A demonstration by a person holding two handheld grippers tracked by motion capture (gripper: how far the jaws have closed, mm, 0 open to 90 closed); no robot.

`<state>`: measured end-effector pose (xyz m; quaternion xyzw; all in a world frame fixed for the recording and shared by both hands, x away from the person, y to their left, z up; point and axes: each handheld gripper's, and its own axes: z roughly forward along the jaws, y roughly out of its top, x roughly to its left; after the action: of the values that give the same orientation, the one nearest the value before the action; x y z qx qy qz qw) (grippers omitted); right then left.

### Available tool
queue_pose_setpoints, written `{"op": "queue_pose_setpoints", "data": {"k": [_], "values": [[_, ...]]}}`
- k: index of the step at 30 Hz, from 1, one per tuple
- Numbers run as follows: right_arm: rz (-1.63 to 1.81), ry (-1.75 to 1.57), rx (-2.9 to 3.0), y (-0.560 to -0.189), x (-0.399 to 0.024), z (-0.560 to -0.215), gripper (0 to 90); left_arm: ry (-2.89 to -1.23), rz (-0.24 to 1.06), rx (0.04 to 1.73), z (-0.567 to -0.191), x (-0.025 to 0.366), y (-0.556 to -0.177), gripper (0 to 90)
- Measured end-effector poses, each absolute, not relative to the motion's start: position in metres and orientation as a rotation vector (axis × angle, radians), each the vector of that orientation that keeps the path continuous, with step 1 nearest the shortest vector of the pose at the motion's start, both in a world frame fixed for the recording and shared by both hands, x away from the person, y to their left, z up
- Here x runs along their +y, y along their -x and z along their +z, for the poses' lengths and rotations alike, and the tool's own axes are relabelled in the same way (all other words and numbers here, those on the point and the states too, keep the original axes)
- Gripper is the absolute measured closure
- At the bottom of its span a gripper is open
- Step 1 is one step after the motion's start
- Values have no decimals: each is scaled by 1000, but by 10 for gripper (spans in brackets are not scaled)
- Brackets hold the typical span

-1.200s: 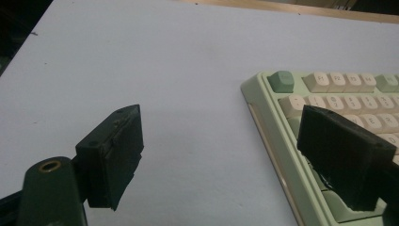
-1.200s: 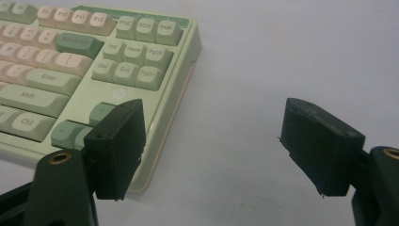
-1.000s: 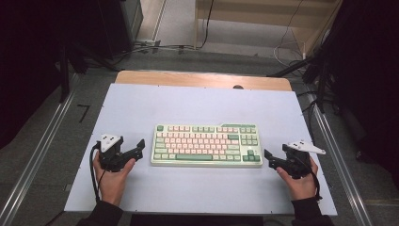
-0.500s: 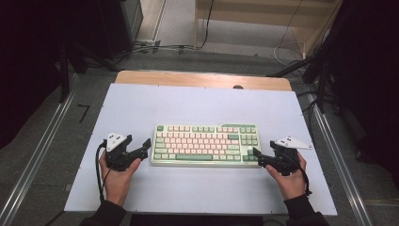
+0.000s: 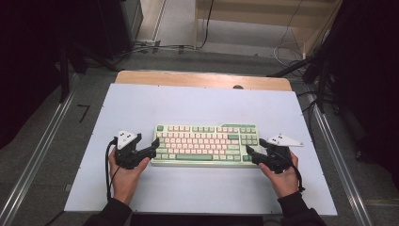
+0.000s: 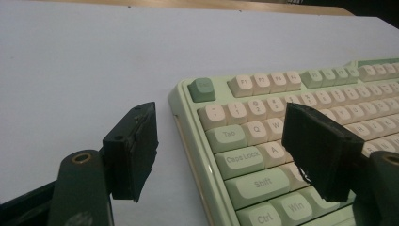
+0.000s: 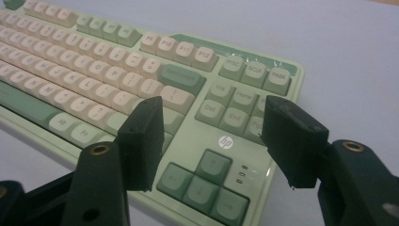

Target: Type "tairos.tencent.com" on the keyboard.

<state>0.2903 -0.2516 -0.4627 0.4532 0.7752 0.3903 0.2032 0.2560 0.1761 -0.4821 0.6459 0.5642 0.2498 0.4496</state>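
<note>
High view: both grippers have closed in on the keyboard's (image 5: 207,145) ends since a second ago.
Left gripper (image 5: 151,147) straddles its left edge, jaws wide; right gripper (image 5: 249,155) over the arrow-key corner, jaws narrowing, pressing nothing; white table (image 5: 197,101) around.

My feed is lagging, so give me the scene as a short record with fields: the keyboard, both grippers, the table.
keyboard: green and cream keyboard lying flat, mid table, long side facing the person
left gripper: left gripper at the keyboard's left end, fingers apart, one outside the edge, one over the keys; jaws have just been closing
right gripper: right gripper at the right end near the arrow keys, fingers apart; jaws have just been closing
grip: pads not visibly pressing the keyboard
table: white sheet over a wooden top
</note>
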Motion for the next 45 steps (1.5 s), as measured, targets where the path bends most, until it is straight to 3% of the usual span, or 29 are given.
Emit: {"op": "queue_pose_setpoints", "data": {"k": [5, 11, 15, 22, 45], "values": [[1123, -1249, 2175, -292, -248, -462, 473, -1614, 626, 1376, -479, 170, -259, 313], [1145, -1237, 2213, -295, -245, -461, 703, -1617, 608, 1382, -479, 168, -262, 576], [1137, -1219, 2209, -294, -244, -458, 879, -1617, 593, 1378, -478, 168, -263, 692], [1163, -1175, 2248, -295, -242, -456, 884, -1619, 599, 1362, -476, 166, -263, 900], [1186, -1123, 2296, -299, -229, -461, 884, -1693, 492, 1255, -476, 148, -273, 900]]}}
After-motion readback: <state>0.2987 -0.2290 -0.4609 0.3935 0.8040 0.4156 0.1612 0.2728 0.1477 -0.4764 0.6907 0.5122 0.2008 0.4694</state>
